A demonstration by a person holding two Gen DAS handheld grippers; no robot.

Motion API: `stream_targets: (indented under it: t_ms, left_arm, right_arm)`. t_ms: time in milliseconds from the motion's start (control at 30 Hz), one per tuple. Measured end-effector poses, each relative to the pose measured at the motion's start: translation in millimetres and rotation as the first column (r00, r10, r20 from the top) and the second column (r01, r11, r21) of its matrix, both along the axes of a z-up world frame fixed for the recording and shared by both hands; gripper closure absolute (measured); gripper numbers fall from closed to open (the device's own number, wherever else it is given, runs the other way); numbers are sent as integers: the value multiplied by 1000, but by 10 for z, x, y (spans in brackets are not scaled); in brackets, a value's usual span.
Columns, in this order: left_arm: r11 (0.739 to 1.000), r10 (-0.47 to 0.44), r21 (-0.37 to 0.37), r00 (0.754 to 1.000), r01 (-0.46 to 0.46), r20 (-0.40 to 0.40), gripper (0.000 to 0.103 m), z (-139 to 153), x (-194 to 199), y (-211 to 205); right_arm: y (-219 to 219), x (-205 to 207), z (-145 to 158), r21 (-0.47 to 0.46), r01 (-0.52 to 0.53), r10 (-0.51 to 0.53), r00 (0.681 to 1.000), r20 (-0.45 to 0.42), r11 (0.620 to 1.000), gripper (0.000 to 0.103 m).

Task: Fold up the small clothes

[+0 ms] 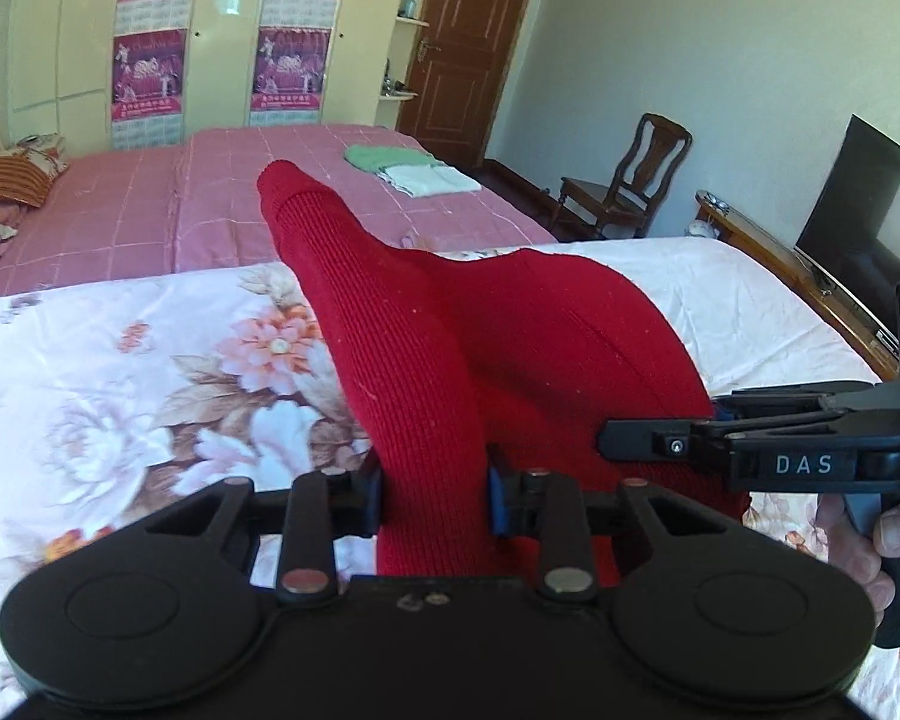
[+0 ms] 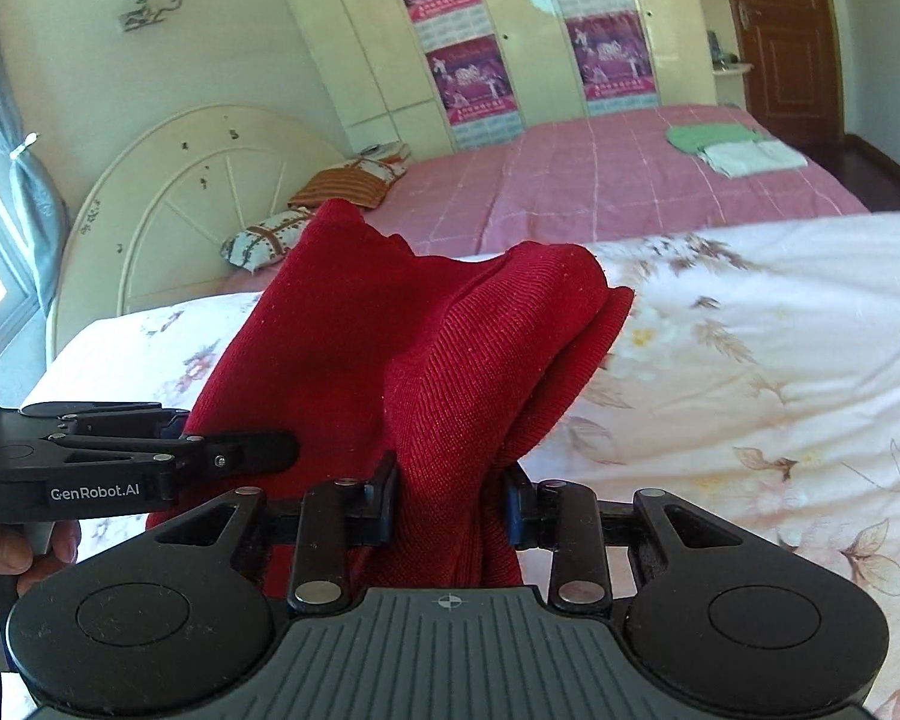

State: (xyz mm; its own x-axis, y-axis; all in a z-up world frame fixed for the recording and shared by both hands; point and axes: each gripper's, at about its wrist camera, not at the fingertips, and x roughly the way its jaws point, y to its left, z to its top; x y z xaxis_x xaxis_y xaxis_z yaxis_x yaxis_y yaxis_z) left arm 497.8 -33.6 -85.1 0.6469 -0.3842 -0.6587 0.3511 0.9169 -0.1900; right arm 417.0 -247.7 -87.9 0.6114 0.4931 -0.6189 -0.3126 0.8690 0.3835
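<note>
A red knitted garment [image 1: 450, 330] hangs bunched above a floral bedspread [image 1: 120, 372]. My left gripper [image 1: 435, 495] is shut on a fold of it, and one sleeve sticks up and away to the far left. My right gripper [image 2: 450, 501] is shut on another bunched part of the same red garment [image 2: 402, 348]. The right gripper also shows in the left wrist view [image 1: 636, 447] at the garment's right edge. The left gripper shows in the right wrist view [image 2: 258, 450] at the garment's left edge. The two grippers are close together.
A pink checked bed [image 1: 258, 204] lies beyond, with folded green and white clothes [image 1: 411, 171] and pillows [image 1: 12, 180]. A wooden chair [image 1: 624, 180], a television [image 1: 864, 210] and a brown door [image 1: 468, 42] stand to the right. Wardrobes line the back wall.
</note>
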Motion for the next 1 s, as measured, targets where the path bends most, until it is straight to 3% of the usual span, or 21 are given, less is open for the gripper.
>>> stream_targets:
  t_ms: [367,700,767,833,867,900,967,1000]
  left_arm:
    - [989,142,52,990,-141,-23,73,128,-714,1107]
    - [974,226,31,958,-224,-174,71,-440,-852,1893]
    - [971,235,9,957,-237,-170,64,-570,-894,1975]
    - [959,272,-42,949,-282,-161,48,-638,-930,2069]
    - [951,301,-31,940,-309,-159,30,-660,-957,2089]
    - [946,318,-14,935,-324,-153,23,-667,-977,2093]
    - [946,318,-18,937,-324,-146,23,-639,-999,2145]
    - [944,322,-27,936,-329,-140,24,-623,-1017,2195]
  right_arm:
    - [1228,-363,90,16,-165,165,986,18,986,70]
    - [2163,-455,-487,83,-266,273,959,-82,960,70]
    - [2199,-445,-698,83,-257,266,956,-120,963,70]
    - [2117,-461,-860,120,-231,246,960,-133,966,70]
    - [2051,-443,-912,158,-210,234,961,-150,965,70]
    - [1999,-425,-936,182,-197,227,960,-165,963,70]
    - [1967,-416,-925,197,-215,247,956,-155,957,66]
    - [1959,-409,-901,188,-231,259,955,-143,955,53]
